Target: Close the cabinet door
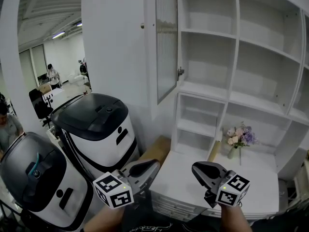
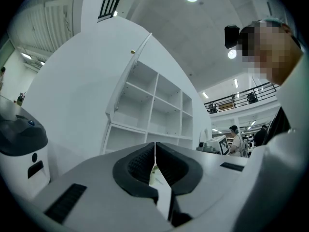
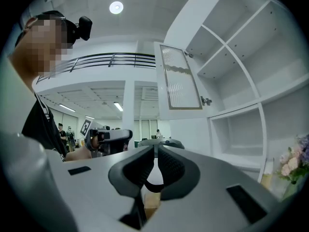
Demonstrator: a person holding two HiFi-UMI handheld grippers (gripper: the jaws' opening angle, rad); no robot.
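Observation:
The cabinet door, a white frame with ribbed glass, stands open, swung out from the left side of the white shelf cabinet. It also shows in the left gripper view as an edge-on cabinet door, and in the right gripper view as a glass-panelled cabinet door. My left gripper and right gripper hover low in the head view, well below the door and apart from it. Both are shut with nothing between the jaws: the left gripper and the right gripper show closed tips.
Two white machines with black lids stand at the left. A vase of flowers sits on the white counter under the shelves. A wooden board lies beside the counter. People stand in the room behind.

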